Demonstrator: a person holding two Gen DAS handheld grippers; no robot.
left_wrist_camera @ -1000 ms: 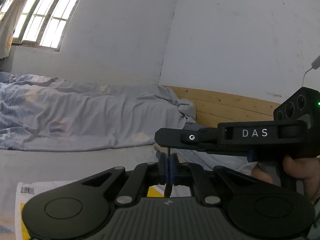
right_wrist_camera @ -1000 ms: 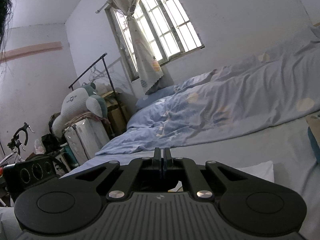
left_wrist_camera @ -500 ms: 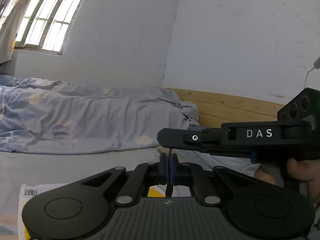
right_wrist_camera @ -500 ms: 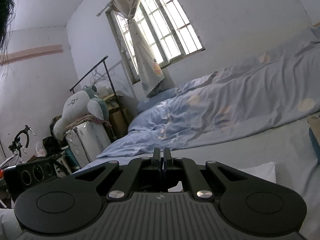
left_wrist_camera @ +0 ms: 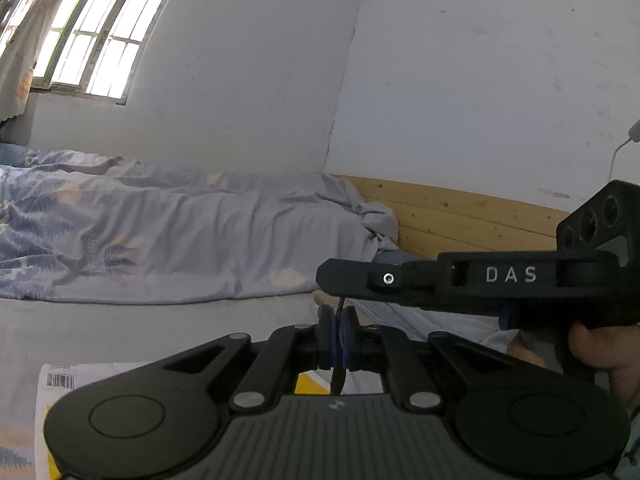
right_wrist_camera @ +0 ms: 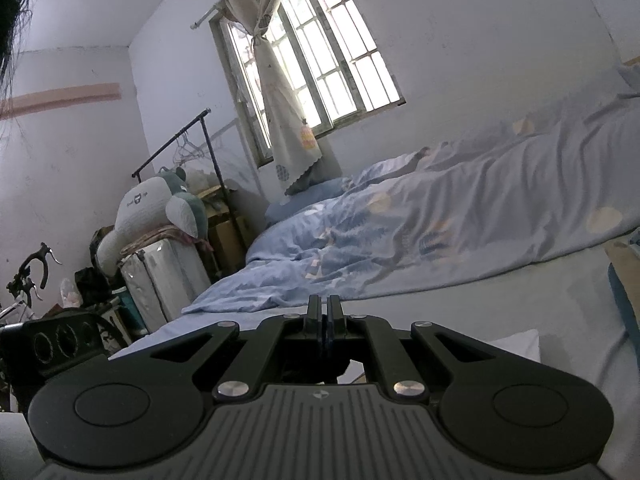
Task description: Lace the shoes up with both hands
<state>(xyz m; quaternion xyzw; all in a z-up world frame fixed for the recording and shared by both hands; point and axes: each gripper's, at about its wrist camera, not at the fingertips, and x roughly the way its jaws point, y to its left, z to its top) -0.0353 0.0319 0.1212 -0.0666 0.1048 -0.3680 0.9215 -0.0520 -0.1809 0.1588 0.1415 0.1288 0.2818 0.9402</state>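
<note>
The left gripper (left_wrist_camera: pixel 338 334) has its blue-padded fingers (left_wrist_camera: pixel 326 332) pressed together on a thin dark strand, most likely the shoelace (left_wrist_camera: pixel 337 376), which runs upright between the pads, showing above them and hanging a little below. The right gripper (left_wrist_camera: pixel 332 280) reaches across from the right side of the left wrist view, a hand (left_wrist_camera: pixel 596 344) on its grip, its tip just above the left fingers where the strand rises to meet it. In its own view the right gripper (right_wrist_camera: pixel 325 322) shows fingers (right_wrist_camera: pixel 313 316) closed flat against each other; whether the lace is caught between them cannot be told, though the strand seems to lead there.

No shoe appears in either view, so it is either below the frames or hidden behind the gripper bodies; a dark shape under the right gripper is too obscured to name. How many eyelets are threaded cannot be judged.

Beyond the grippers lies a bed (left_wrist_camera: pixel 120 324) with a rumpled blue duvet (left_wrist_camera: pixel 180 240) along its far side, a wooden headboard (left_wrist_camera: pixel 460 216) at the far right corner, and a printed package (left_wrist_camera: pixel 60 380) at the near left edge.

My reading: the lace is held taut between both hands mid-task, a pull or handover, with threading and tying left unconfirmed.
</note>
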